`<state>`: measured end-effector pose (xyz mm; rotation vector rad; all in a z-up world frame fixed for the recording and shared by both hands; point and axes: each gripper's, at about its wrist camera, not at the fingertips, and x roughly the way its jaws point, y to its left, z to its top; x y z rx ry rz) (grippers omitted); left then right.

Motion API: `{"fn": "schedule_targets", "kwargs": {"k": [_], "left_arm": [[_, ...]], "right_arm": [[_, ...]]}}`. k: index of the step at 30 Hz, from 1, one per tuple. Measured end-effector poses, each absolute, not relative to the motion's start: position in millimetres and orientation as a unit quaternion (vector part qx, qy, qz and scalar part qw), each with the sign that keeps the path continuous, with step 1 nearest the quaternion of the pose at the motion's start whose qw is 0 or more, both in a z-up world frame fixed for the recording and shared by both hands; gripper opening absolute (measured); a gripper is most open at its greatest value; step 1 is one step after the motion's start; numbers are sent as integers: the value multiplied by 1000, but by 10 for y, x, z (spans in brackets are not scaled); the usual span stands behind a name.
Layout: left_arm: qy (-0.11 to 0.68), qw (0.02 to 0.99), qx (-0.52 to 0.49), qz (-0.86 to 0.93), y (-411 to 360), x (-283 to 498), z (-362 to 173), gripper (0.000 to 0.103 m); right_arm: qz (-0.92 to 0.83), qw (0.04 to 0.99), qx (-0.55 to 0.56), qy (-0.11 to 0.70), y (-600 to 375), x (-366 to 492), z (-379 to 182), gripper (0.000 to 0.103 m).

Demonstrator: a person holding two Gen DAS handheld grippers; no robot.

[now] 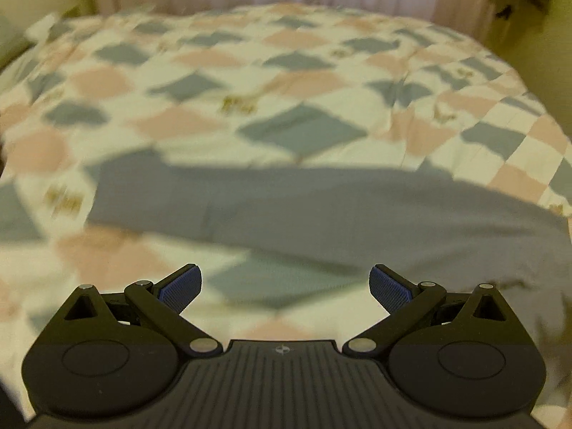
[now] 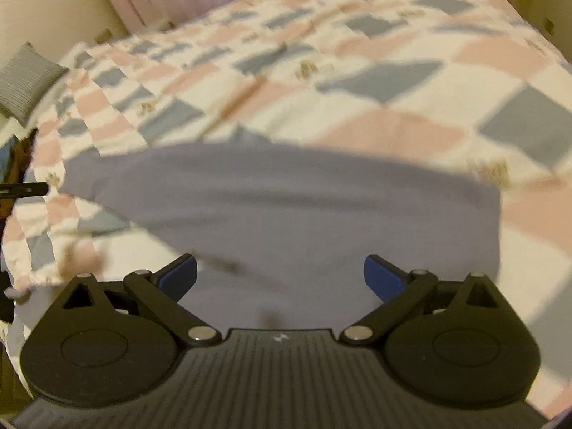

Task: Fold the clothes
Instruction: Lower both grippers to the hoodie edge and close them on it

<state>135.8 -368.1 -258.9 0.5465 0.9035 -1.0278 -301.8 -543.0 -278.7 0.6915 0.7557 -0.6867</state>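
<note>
With the grey garment (image 2: 286, 214) lying flat on the quilt (image 1: 286, 71), both the left gripper (image 1: 285, 287) and right gripper (image 2: 280, 279) hover spread wide and empty, so each should pinch a near corner squarely before lifting.

No text, label or number can be read — all blurred.

One garment (image 2: 286, 207), two claws (image 1: 284, 286) (image 2: 280, 279)

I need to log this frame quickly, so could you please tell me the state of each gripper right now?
Left gripper: open, holding nothing, above the bedspread.
Right gripper: open, holding nothing, over the grey garment.
</note>
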Motion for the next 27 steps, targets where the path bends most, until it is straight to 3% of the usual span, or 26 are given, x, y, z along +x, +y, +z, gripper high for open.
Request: {"fn": "schedule_targets", "kwargs": {"k": [5,8,9,11,23,27], "left_arm": [[381,712,280,-519,-4261,1590,-2802,103],[358,665,327,-569,-4559,1759,-3022,101],[351,647,342,-584,-4649,1819,-3095,94],[348,615,375,-601,-4838,1993,-3244,89],[376,462,441,-671,-5412,2500,-3737,90],[400,423,458,-671,-5505,2644,-3903,83]], "right_arm": [[-273,831,295,384,-5973,-2641,-3022,98],[-226,839,256,423,-6297,-2396,-3158,81],[-210,841,246,434,-6419,-2320,-3189,70],[-188,845,235,443,-6650,-2202,-3237,65],[-78,822,228,517,-7332,-1670,-3575,68],[-59,811,235,532,-7430,-1568,-3699,68]]}}
